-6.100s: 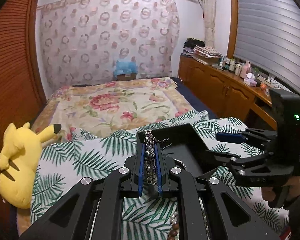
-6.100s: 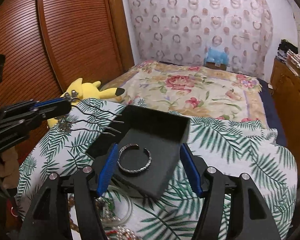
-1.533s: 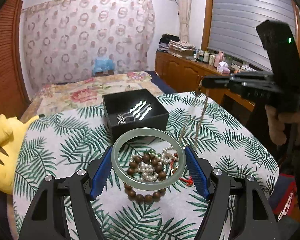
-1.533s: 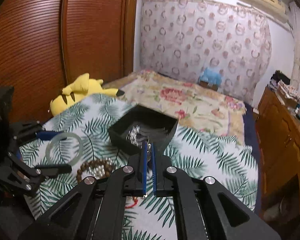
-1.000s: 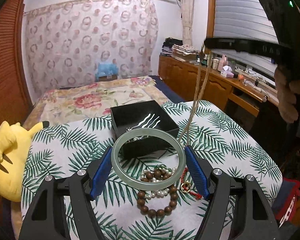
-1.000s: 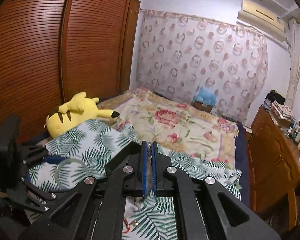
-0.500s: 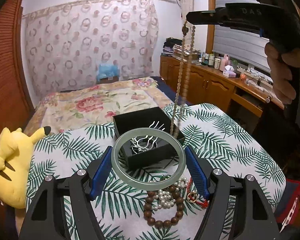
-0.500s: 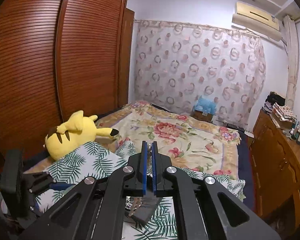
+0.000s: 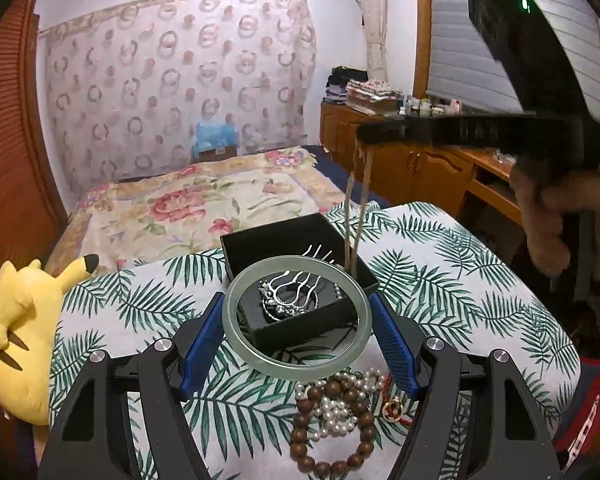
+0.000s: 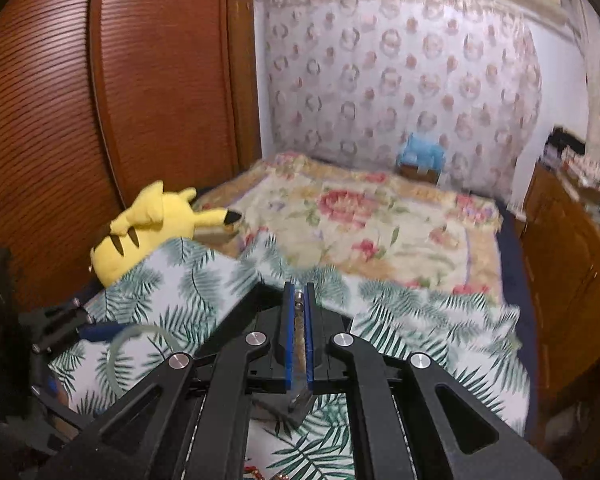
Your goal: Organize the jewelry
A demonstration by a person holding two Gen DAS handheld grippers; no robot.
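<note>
Bangle [image 9: 296, 316] spans left hand-held gripper [image 9: 296, 332]; right one [image 10: 298, 340] pinches necklace [image 9: 356, 216].

Blurred letters on the right hand-held gripper [image 9: 364, 136] stay unreadable

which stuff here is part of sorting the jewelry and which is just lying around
Job:
- jade bangle in left gripper
- beaded necklace hanging from right gripper
- black box
- hair comb
- wooden bead bracelet
- pearls

Lying about:
- yellow plush
- blue plush
</note>
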